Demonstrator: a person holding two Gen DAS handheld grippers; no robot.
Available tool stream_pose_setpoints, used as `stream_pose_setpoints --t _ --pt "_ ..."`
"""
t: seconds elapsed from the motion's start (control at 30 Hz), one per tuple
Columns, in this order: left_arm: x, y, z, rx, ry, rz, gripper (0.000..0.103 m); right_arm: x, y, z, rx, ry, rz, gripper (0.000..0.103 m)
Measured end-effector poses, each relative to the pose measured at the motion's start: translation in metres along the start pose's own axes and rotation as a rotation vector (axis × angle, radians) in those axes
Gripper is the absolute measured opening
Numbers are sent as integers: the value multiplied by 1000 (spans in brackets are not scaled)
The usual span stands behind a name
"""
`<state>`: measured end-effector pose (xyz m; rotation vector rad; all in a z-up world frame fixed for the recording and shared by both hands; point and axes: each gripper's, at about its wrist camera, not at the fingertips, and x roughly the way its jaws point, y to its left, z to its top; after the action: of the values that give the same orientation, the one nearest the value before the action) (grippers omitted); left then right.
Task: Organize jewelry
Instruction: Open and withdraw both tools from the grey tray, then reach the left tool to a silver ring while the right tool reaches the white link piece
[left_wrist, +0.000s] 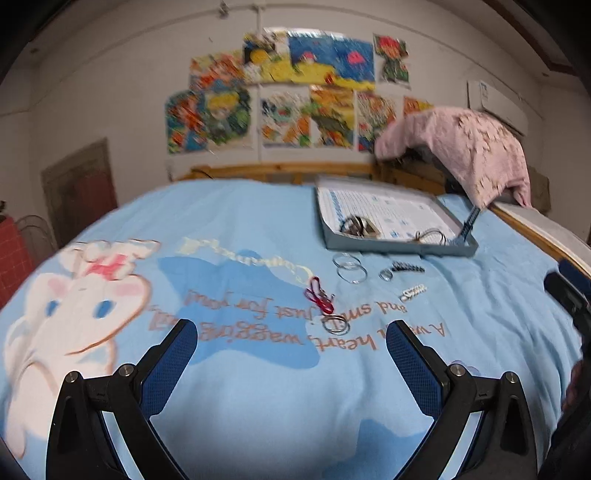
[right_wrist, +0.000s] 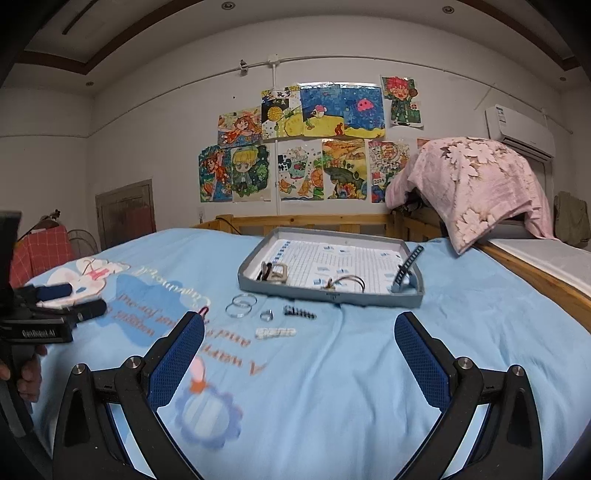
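Left wrist view is showing the left gripper (left_wrist: 291, 339) hovering over the blue blanket (left_wrist: 258, 387), its blue-padded fingers (left_wrist: 173, 358) spread wide and pinching nothing; just beyond them the red cord with its key ring (left_wrist: 325, 306) is lying on the printed lettering; farther off the two thin bangles (left_wrist: 349, 267) are overlapping each other, with a small ring (left_wrist: 385, 274) and a dark hair clip (left_wrist: 408, 267) to their right and a pale sparkly clip (left_wrist: 413, 291) nearer; the grey tray (left_wrist: 406, 249) is sitting at the far right of the blanket, holding a buckle-like piece (left_wrist: 360, 226) near its left corner and looped bracelets (left_wrist: 430, 235) toward the right.

Right wrist view is showing the right gripper (right_wrist: 299, 336) also spread open and holding nothing, hanging above the blanket (right_wrist: 351, 406) near the tray (right_wrist: 332, 297); the bangles (right_wrist: 241, 305), ring (right_wrist: 266, 314), dark clip (right_wrist: 299, 313) and pale clip (right_wrist: 276, 333) are lying between its fingers and the tray; a blue comb-like strip (right_wrist: 406, 269) is leaning in the tray's right corner; at far left a hand (right_wrist: 26, 373) is gripping the other tool (right_wrist: 55, 310); a pink floral cloth (right_wrist: 476, 184) is draping over the wooden bed frame (right_wrist: 314, 221) at far right.
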<state>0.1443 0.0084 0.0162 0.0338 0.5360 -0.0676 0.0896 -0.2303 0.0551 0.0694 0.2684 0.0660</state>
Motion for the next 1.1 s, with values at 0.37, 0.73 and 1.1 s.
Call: stream_pose_setpoints --t 0.37,0.73,1.1 --pt "67 -14 -5 43 81 -35 99 89 -20 -1 79 82 133 101" --pt "101 -7 -17 -22 131 -144 69 148 -13 -28 89 184 188 101" --pt "120 -25 -24 51 169 -193 56 182 3 -48 49 290 206 79"
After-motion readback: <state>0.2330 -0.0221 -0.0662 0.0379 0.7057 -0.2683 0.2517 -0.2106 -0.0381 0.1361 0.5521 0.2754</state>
